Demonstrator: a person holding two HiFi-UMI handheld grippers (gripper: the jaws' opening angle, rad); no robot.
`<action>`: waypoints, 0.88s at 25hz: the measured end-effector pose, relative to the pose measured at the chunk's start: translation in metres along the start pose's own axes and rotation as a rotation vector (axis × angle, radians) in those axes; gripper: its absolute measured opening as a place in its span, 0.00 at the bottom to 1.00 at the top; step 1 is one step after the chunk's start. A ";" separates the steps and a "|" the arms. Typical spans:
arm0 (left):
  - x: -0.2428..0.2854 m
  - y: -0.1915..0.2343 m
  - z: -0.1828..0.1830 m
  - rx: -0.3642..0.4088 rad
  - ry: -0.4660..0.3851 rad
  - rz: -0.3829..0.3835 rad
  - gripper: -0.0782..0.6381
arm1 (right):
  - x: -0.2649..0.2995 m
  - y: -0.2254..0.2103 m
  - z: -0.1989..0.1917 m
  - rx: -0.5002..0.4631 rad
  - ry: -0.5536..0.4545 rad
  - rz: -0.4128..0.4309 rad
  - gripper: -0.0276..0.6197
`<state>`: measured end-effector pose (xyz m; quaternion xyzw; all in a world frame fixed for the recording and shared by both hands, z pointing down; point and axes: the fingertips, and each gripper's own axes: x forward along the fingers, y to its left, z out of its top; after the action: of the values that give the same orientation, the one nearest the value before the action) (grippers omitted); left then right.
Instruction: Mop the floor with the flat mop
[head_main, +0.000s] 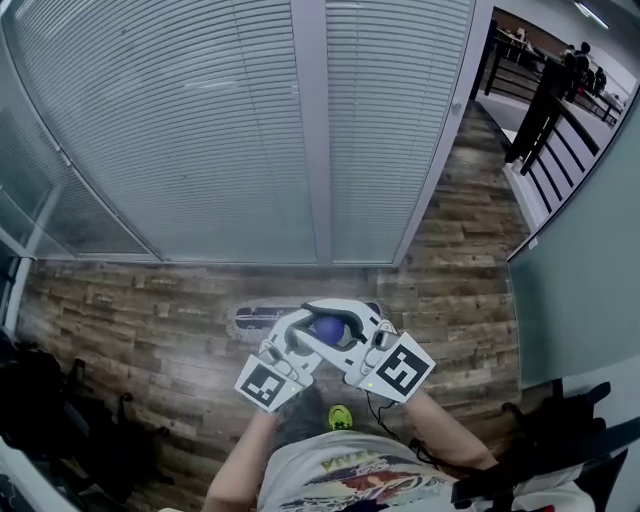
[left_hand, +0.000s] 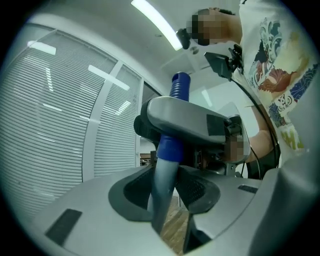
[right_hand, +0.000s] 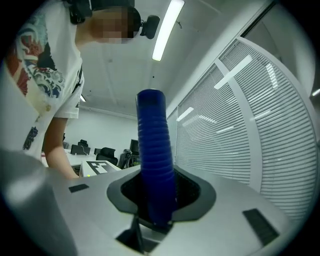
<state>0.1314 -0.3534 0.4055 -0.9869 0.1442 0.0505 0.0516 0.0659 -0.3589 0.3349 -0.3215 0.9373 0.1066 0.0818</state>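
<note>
In the head view the left gripper (head_main: 298, 342) and the right gripper (head_main: 354, 336) sit close together in front of the person's chest, both set on the handle (head_main: 327, 329) of the flat mop, of which only the blue top end shows between them. The mop head (head_main: 255, 322) lies flat on the wooden floor (head_main: 120, 330), below and ahead of the grippers and near the foot of the blinds wall (head_main: 200, 130). Its long side runs left to right, roughly along that wall, and the grippers hide its middle. The handle seems to run from the hands forward and down to the head, so the next stroke would likely be steered from above. In the left gripper view the left gripper (left_hand: 162, 200) has its jaws clamped on the grey shaft (left_hand: 163, 182), just under the point where the blue grip (left_hand: 172, 145) begins. The right gripper (left_hand: 185, 122) is fixed on that grip directly above, and the blue end stands out past it. The left gripper is therefore the lower one, nearer the mop head. In the right gripper view the right gripper (right_hand: 157, 212) is closed around the blue grip (right_hand: 155, 160), a ribbed, deep blue sleeve that stands nearly upright between the pads and fills the gap. The shaft below is smooth, dull grey and slim.
</note>
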 end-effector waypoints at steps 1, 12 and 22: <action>-0.002 -0.005 -0.002 -0.004 0.002 -0.002 0.28 | -0.004 0.005 0.000 0.012 -0.002 0.004 0.23; 0.000 0.001 -0.011 -0.021 0.060 0.017 0.28 | -0.003 0.000 -0.009 0.054 0.011 0.034 0.24; -0.041 -0.075 -0.023 -0.047 0.117 -0.059 0.29 | -0.041 0.077 -0.006 0.035 0.005 -0.027 0.24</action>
<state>0.1158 -0.2734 0.4393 -0.9930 0.1165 -0.0054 0.0212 0.0493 -0.2773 0.3607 -0.3329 0.9348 0.0886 0.0866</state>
